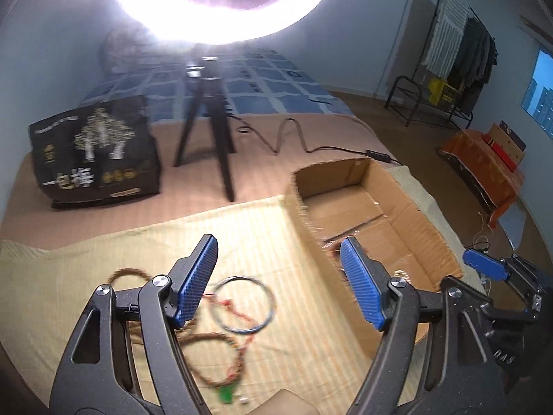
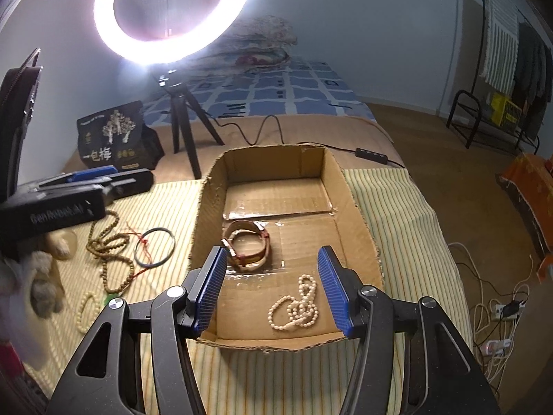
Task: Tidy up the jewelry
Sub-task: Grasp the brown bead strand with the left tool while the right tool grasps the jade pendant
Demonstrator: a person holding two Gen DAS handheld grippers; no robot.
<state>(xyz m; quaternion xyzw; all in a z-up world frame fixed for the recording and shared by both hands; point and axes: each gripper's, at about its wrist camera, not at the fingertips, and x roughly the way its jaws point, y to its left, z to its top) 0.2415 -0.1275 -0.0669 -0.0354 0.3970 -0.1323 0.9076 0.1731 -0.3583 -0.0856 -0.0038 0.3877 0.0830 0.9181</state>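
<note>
Jewelry is found in two groups. Inside the shallow open cardboard box (image 2: 359, 228), a string of cream pearl-like beads (image 2: 297, 306) lies heaped near the front wall, and a tan leather-strap watch (image 2: 247, 249) lies near the middle of the floor. Both are judged already sorted.

On the yellow striped cloth (image 2: 390, 200) left of the box, unsorted items remain: a long strand of brown wooden beads (image 2: 110, 259), a thin dark round bangle (image 2: 154, 247) with a red cord (image 2: 140, 238) lying across it, and a pale bead bracelet (image 2: 84, 311) near the front edge, beside a small green piece that cannot be identified.

The left gripper (image 1: 278, 282) is held above the cloth with its blue pads spread wide and nothing between them; the bangle is seen just below, between its fingers. The right gripper (image 2: 273, 288) is held over the front of the box, likewise spread wide and empty, with the pearl-like beads below it.

The step in hand is judged to be a pickup from the cloth by the left gripper. The next move calls for a descent onto the bangle or the wooden beads, and a close on a single item. The red cord crossing the bangle is noted as a tangling risk.

Beyond the box, a ring light on a black tripod (image 2: 186, 131) and a black printed bag (image 2: 114, 138) are noted.
</note>
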